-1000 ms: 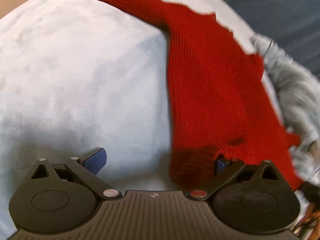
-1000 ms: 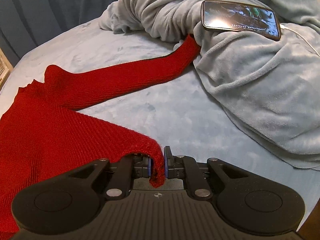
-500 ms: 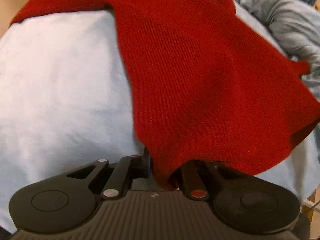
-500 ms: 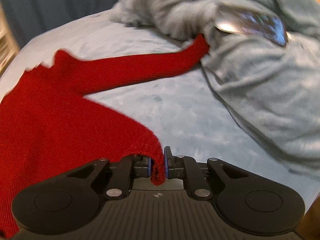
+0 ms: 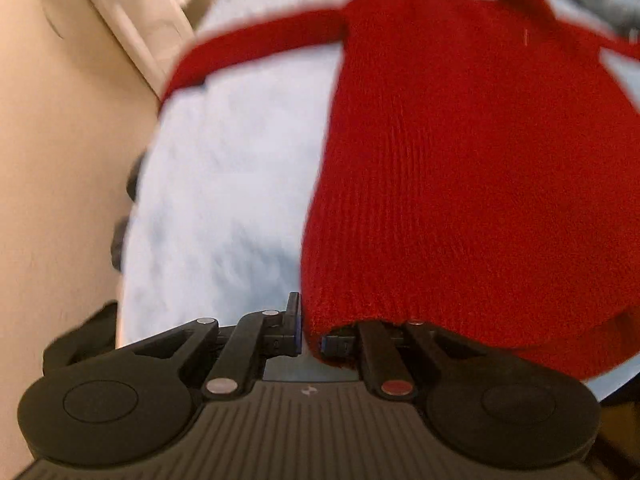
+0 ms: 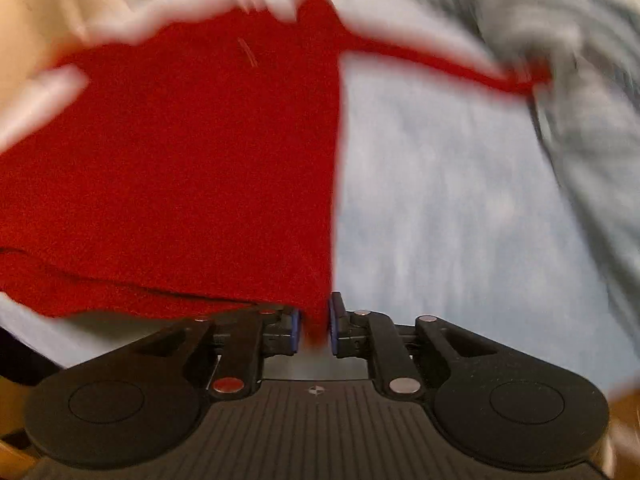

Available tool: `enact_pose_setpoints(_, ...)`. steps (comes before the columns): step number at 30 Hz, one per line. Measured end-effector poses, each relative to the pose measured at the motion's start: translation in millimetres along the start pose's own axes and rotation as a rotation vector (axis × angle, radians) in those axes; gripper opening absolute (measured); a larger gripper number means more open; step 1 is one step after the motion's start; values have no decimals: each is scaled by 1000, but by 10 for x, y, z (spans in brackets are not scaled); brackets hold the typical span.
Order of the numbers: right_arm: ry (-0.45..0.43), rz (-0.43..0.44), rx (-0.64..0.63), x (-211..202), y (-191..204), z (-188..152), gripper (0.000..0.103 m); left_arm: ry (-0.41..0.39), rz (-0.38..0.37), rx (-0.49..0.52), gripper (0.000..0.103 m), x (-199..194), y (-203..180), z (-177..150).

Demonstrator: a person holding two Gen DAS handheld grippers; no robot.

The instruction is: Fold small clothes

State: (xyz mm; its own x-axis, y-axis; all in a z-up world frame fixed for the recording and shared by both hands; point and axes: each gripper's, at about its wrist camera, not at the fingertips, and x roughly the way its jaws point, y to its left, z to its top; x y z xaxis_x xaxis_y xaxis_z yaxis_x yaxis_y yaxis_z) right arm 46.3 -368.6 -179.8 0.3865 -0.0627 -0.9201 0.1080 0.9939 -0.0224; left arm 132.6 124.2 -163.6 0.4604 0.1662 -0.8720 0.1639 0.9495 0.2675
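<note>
A red knit sweater point(image 5: 460, 152) is stretched over a pale blue bed cover point(image 5: 240, 168). My left gripper point(image 5: 311, 336) is shut on the sweater's bottom left corner, and one sleeve point(image 5: 260, 44) trails off to the far left. My right gripper point(image 6: 313, 328) is shut on the sweater's point(image 6: 180, 160) bottom right corner. The other sleeve point(image 6: 440, 60) runs to the far right and ends at a grey blanket point(image 6: 580, 80). The hem hangs between the two grippers, lifted off the cover. Both views are blurred by motion.
A beige wall or headboard point(image 5: 60, 160) borders the bed on the left. The crumpled grey blanket lies along the right side of the bed cover point(image 6: 460, 220).
My left gripper closed on the sweater's corner. Both grippers then pulled back and lifted, so the sweater now stretches out flat ahead with its sleeves spread. The phone has left view.
</note>
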Motion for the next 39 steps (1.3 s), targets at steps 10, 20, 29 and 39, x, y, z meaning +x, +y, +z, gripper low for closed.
enact_pose_setpoints(10, -123, 61, 200, -296, -201, -137, 38, -53, -50, -74, 66, -73, -13, -171)
enact_pose_setpoints(20, 4, 216, 396, 369, -104, -4, 63, -27, -80, -125, 61, 171, -60, -127)
enact_pose_setpoints(29, 0, 126, 181, 31, -265, 123, 16, -51, -111, -56, 9, -148, -159, -190)
enact_pose_setpoints(39, -89, 31, 259, -63, -174, 125, 66, -249, -278, -376, 103, -274, 706, -6)
